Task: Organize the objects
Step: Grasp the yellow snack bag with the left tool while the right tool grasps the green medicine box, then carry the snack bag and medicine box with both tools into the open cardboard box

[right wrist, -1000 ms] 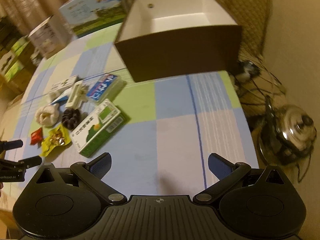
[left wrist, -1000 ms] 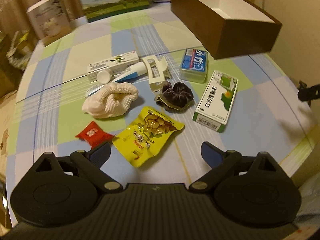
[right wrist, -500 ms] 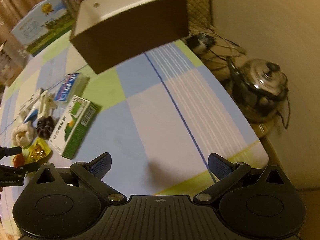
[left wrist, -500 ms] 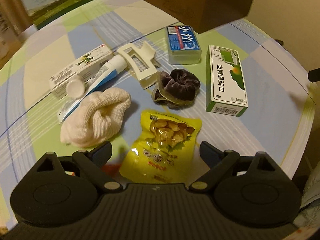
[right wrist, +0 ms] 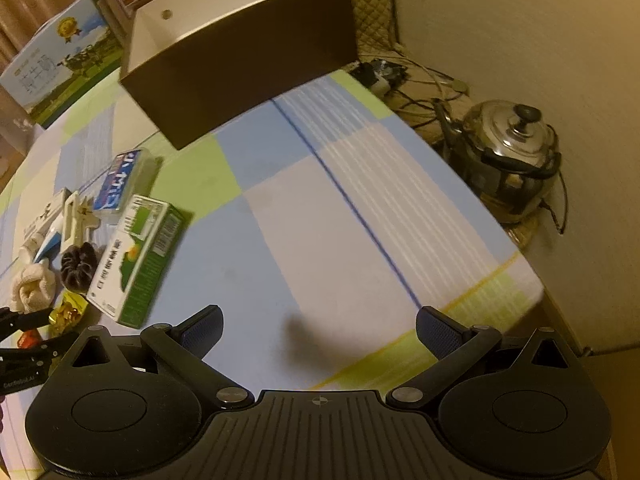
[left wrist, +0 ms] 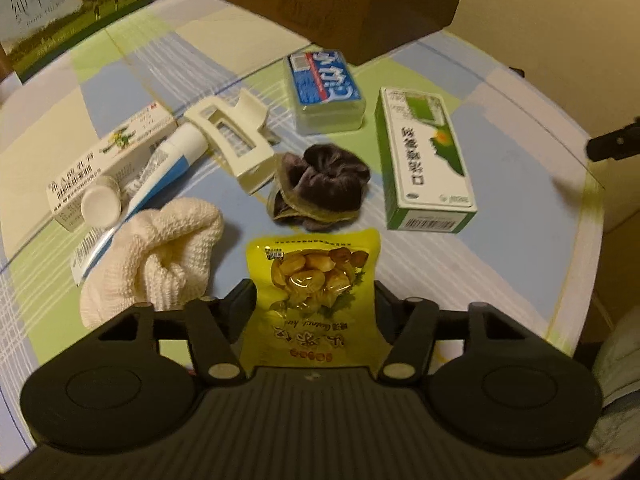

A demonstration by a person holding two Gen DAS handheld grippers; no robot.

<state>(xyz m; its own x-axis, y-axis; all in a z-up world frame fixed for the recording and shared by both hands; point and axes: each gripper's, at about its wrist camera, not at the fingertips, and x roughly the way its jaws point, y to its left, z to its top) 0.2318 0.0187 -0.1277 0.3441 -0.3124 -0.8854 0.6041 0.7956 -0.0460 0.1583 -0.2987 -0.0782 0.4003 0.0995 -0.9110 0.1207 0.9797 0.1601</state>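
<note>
A yellow snack packet (left wrist: 312,280) lies at the near edge of the checked tablecloth (left wrist: 500,240). My left gripper (left wrist: 314,300) is closing on it, with a finger against each side edge. Beyond it lie a white knitted bundle (left wrist: 160,256), a dark scrunchie (left wrist: 320,184), a green-and-white box (left wrist: 424,160), a cream hair claw (left wrist: 236,140), a blue pack (left wrist: 326,88) and a toothpaste tube (left wrist: 160,168) beside its carton (left wrist: 108,156). An open brown box (right wrist: 248,60) stands at the back. My right gripper (right wrist: 318,328) hangs open over bare cloth.
A small red packet (right wrist: 28,338) lies by the left gripper. Printed milk cartons (left wrist: 60,8) stand at the table's far left. Off the right edge, lower down, sit a steel kettle (right wrist: 512,152) and a tangle of cables (right wrist: 400,76).
My left gripper came down and forward over the yellow packet and its fingers closed in from wide to the packet's sides. The right gripper rolled and drifted slightly, staying open.
</note>
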